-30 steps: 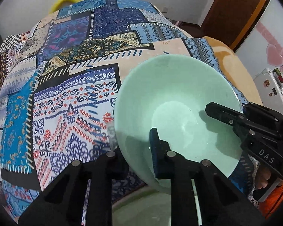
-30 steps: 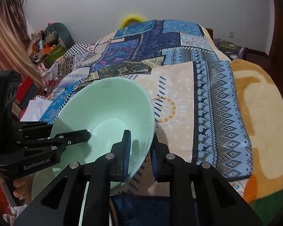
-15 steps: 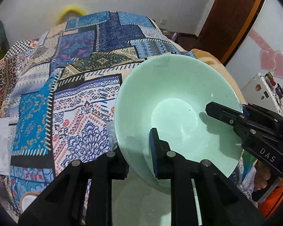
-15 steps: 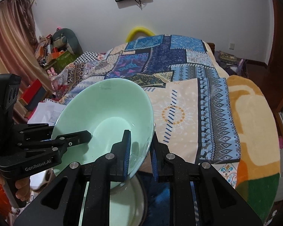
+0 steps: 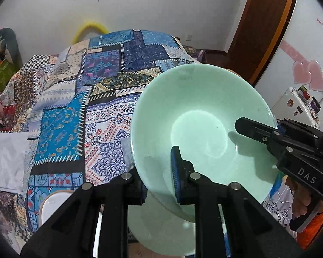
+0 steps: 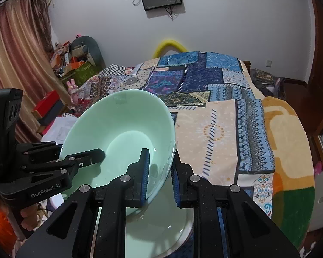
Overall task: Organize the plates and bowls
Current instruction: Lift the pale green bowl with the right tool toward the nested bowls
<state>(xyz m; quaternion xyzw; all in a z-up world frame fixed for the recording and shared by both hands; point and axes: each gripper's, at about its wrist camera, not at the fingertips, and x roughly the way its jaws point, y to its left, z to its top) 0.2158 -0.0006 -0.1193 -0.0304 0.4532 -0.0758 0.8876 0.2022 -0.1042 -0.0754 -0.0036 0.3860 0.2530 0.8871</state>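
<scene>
A large mint-green bowl (image 5: 200,116) is held in the air, tilted, by both grippers; it also shows in the right wrist view (image 6: 122,129). My left gripper (image 5: 157,172) is shut on its near-left rim, one finger inside, one outside. My right gripper (image 6: 160,172) is shut on the opposite rim and shows from the side in the left wrist view (image 5: 275,137). Below the bowl lies a second mint-green dish (image 5: 161,225), also in the right wrist view (image 6: 159,232). A white plate (image 5: 51,204) lies lower left on the cloth.
A bed with a patchwork cover (image 6: 204,99) fills the space ahead. Clutter and boxes (image 6: 75,64) stand at the far left by a curtain. A wooden door (image 5: 267,21) and a small white fridge (image 5: 299,105) are to the right.
Both grippers have lifted the bowl upward together; the bed has dropped lower in both views, and the lower green dish and white plate have come into sight.
</scene>
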